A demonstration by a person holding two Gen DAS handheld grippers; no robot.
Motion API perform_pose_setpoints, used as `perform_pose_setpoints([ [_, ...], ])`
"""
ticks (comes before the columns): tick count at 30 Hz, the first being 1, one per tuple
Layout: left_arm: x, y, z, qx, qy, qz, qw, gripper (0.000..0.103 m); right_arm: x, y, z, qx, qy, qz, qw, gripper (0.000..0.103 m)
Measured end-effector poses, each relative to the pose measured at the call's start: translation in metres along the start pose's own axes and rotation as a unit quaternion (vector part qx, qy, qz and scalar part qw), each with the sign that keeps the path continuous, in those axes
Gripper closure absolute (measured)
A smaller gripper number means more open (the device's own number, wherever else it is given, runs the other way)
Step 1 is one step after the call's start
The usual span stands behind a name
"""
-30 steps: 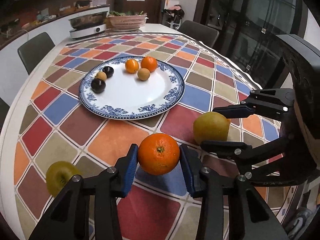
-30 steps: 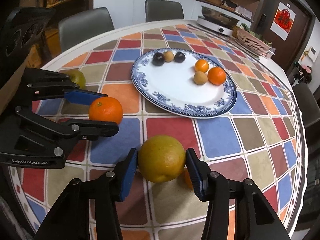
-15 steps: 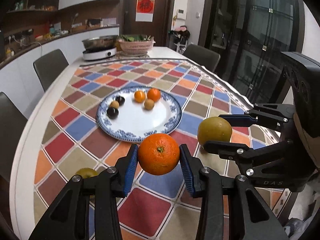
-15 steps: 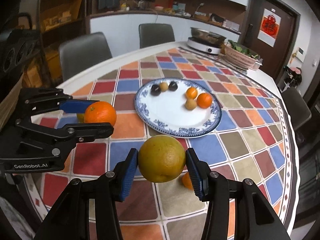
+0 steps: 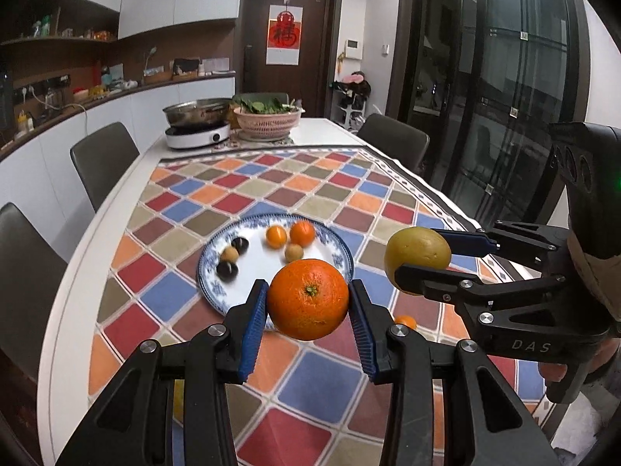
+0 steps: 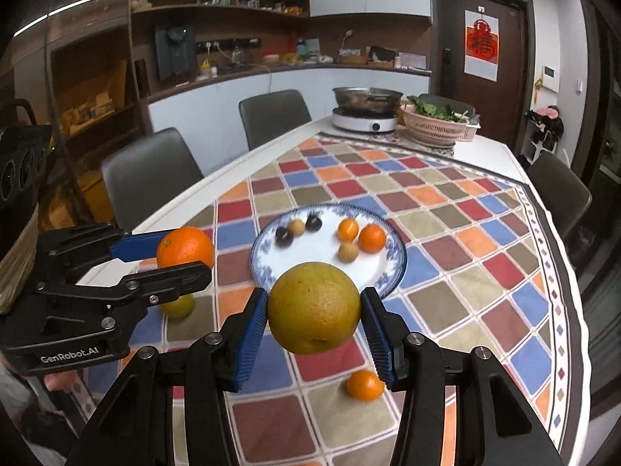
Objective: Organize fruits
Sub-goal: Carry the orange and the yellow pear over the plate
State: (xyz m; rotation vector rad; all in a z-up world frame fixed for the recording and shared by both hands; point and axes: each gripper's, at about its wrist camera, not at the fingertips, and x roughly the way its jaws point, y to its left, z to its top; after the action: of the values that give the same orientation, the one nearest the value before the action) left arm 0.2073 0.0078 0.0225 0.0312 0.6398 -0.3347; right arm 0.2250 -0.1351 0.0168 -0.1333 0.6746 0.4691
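Note:
My left gripper (image 5: 308, 305) is shut on a large orange (image 5: 307, 298), held in the air above the table; the orange (image 6: 185, 247) also shows at the left of the right wrist view. My right gripper (image 6: 314, 308) is shut on a yellow-green round fruit (image 6: 314, 306), also lifted, and that fruit (image 5: 417, 254) shows at the right of the left wrist view. Beyond both lies a blue-and-white plate (image 5: 209, 268) with two small oranges (image 5: 302, 232), two dark fruits and two tan ones. The plate's rim (image 6: 398, 260) sits just behind the held fruit.
On the chequered tablecloth (image 6: 485, 272) lie a small orange (image 6: 364, 385) near the front and a green-yellow fruit (image 6: 177, 305) under the left gripper. At the table's far end stand a hotpot cooker (image 5: 196, 128) and a pink basket (image 5: 268, 118). Chairs surround the table.
Both grippers have risen with their fruits still held. The table and plate now look farther below, and more of the room shows.

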Motion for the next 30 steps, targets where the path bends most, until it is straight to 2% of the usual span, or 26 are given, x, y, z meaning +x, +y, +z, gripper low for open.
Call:
perform_pose_setpoints([
  [7,0.014,0.006,0.023,0.002,-0.011,0.005,0.9999,0.062,0.011,-0.013,0.021,0.012,-0.006,-0.005,1.000,0.053],
  [15,0.049,0.025,0.040,-0.033,0.008,0.000,0.9994,0.062,0.037,-0.032,0.039,0.030,-0.002,-0.009,1.000,0.053],
  [27,0.107,0.048,0.054,-0.044,0.048,0.005,0.9979,0.062,0.100,-0.056,0.050,0.042,0.048,-0.010,0.998,0.053],
  [30,0.125,0.055,0.054,-0.048,0.064,-0.003,0.9968,0.062,0.116,-0.064,0.050,0.050,0.064,-0.011,0.997,0.053],
])
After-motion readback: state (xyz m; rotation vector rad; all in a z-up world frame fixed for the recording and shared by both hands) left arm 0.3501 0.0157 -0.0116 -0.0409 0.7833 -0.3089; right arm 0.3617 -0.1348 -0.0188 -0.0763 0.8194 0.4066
